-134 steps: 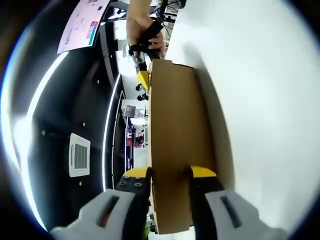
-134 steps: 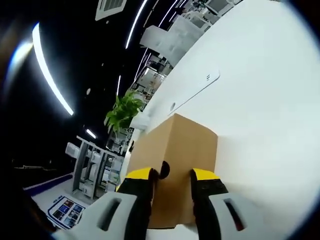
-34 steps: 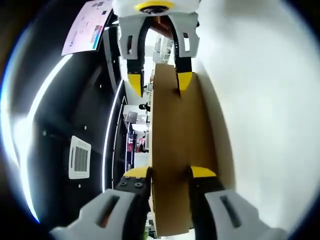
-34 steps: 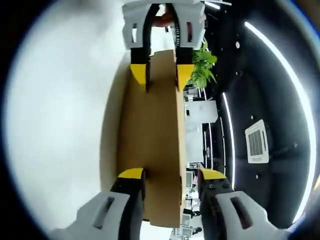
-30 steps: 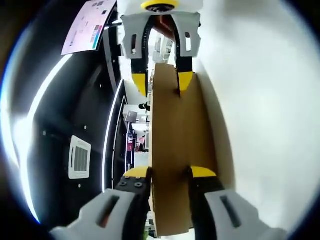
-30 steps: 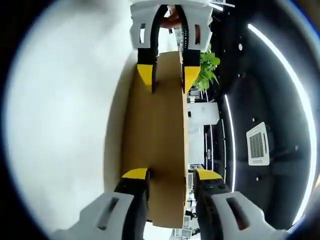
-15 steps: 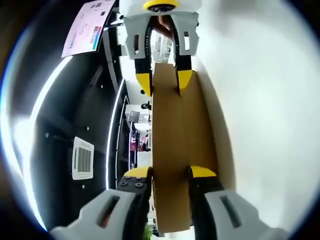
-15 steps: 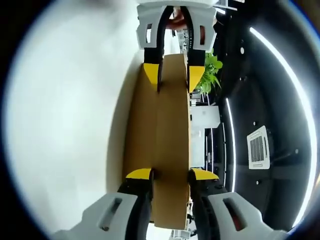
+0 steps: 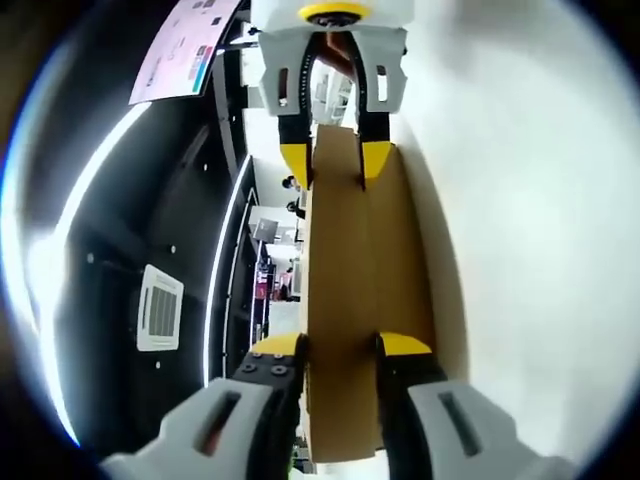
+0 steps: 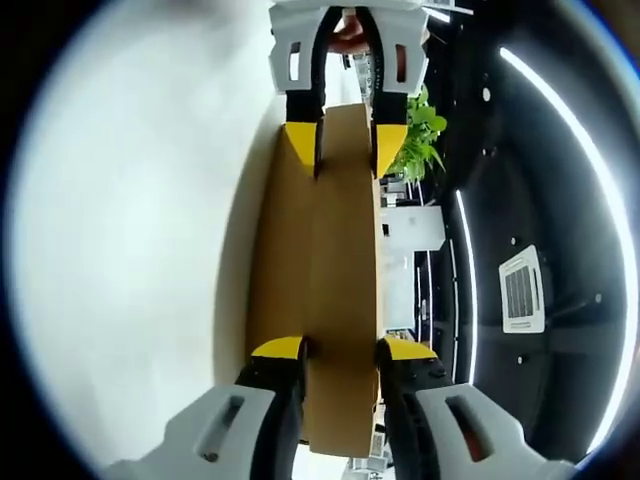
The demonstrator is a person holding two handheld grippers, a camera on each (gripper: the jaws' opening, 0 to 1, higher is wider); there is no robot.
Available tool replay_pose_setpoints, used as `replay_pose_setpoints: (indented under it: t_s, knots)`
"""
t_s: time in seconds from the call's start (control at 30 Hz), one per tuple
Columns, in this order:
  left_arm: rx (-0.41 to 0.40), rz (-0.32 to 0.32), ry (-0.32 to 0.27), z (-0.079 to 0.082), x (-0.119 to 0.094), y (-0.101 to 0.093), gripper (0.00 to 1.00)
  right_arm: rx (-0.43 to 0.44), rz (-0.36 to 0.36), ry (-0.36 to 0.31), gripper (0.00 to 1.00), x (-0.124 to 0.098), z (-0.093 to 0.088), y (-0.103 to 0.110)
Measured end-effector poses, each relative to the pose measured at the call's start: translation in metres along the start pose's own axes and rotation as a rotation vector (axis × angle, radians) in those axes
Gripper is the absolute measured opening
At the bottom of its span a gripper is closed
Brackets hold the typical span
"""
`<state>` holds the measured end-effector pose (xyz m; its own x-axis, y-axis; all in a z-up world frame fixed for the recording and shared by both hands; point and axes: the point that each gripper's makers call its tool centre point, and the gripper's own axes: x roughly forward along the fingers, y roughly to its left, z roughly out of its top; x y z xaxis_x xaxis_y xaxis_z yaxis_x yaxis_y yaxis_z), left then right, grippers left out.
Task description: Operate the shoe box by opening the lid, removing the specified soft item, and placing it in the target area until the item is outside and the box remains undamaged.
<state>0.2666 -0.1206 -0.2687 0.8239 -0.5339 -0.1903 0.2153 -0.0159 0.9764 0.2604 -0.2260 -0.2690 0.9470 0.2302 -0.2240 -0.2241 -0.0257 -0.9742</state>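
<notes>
A long brown cardboard shoe box lid (image 9: 345, 260) runs edge-on up the middle of the left gripper view, beside a white surface (image 9: 520, 250). My left gripper (image 9: 340, 345) is shut on its near end, yellow tips pressed to both faces. My right gripper (image 9: 335, 165) is clamped on the far end. In the right gripper view the same lid (image 10: 335, 250) runs from my right gripper (image 10: 341, 348) at the bottom to my left gripper (image 10: 345, 140) at the top. The soft item is hidden.
A white surface (image 10: 130, 250) lies along one side of the lid. On the other side are a dark ceiling with light strips, a vent (image 9: 160, 308), a poster (image 9: 185, 45) and a green plant (image 10: 420, 135). A hand (image 9: 335, 50) holds the far gripper.
The right gripper came round to the lid's far end, facing the left gripper, then narrowed its jaws onto the cardboard. The left gripper kept its hold.
</notes>
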Motion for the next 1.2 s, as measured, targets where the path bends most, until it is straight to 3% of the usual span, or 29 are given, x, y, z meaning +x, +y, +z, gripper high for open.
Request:
replay_pose_setpoints:
  t_s: [0.63, 1.2]
  knots:
    - [-0.030, -0.015, -0.016, 0.0002, 0.0007, 0.0014, 0.27, 0.012, 0.041, 0.017, 0.28, -0.0014, 0.0047, 0.0015]
    - [-0.067, -0.034, -0.021, -0.0001, -0.0004, 0.0030, 0.27, 0.042, 0.100, -0.010, 0.26, -0.0036, 0.0072, 0.0006]
